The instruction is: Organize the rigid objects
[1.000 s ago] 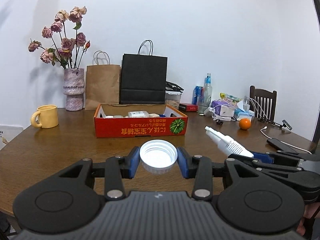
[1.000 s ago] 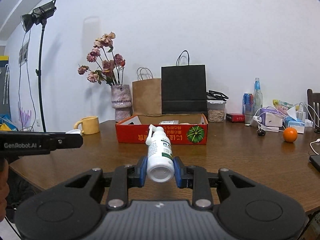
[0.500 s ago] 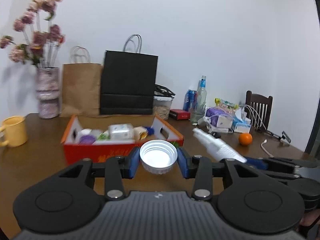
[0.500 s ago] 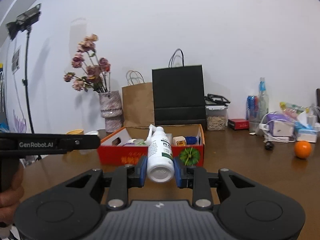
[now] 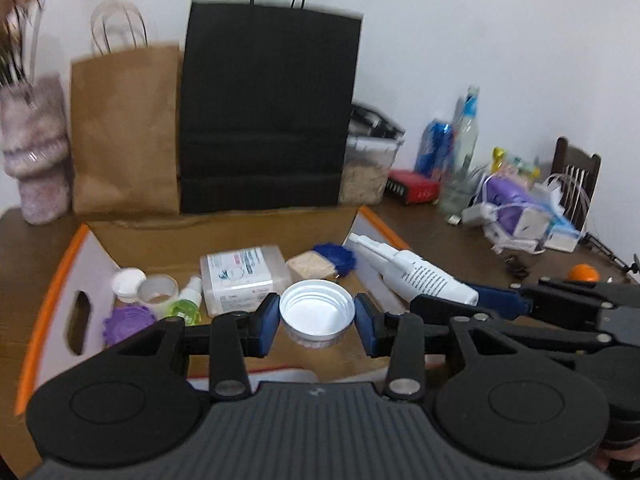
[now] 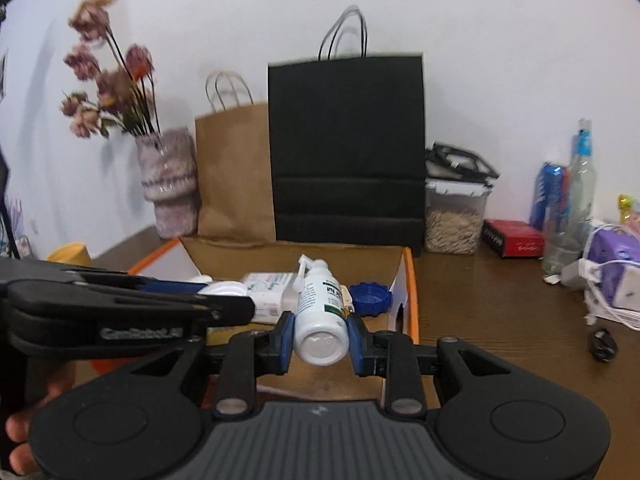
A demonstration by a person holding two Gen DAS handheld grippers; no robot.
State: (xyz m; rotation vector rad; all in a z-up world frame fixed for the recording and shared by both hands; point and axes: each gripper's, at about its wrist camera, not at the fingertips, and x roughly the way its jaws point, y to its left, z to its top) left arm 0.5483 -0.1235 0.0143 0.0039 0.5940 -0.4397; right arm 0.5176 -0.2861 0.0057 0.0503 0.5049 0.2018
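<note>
Blue-padded fingers [image 5: 267, 322] of the left gripper [image 5: 317, 322] are clamped on a white screw cap [image 5: 317, 314], its hollow threaded side facing the camera. The cap hangs above the near part of an open cardboard box [image 5: 60, 292] with orange-edged flaps.

To its right, the right gripper [image 6: 320, 336] has its fingers [image 6: 283, 338] closed on a white spray bottle [image 6: 320, 312]. The bottle lies lengthwise between the pads, its flat base toward the camera and its nozzle pointing away over the box. In the left camera the same bottle [image 5: 416, 276] slants across the box's right side.

Inside the box lie several small things: a clear plastic pack with a printed label [image 5: 244, 274] in the middle, a small green spray bottle [image 5: 186, 306] just left of it, a roll of clear tape [image 5: 158, 292], a small white lid [image 5: 127, 280], a purple ridged cap [image 5: 128, 320] in the near left corner, and a blue ridged cap [image 5: 334, 258] beside a tan block [image 5: 311, 267] toward the far right.

Behind the box, on the brown wooden table [image 6: 500, 320], stand a black paper bag [image 5: 266, 112] and a brown paper bag [image 5: 126, 132], with a pinkish vase [image 6: 170, 184] of dried roses at the left. At the right are a food container [image 6: 456, 216], a red box [image 6: 514, 238], a clear bottle [image 6: 572, 208], tangled cables, and an orange [image 5: 585, 273].
</note>
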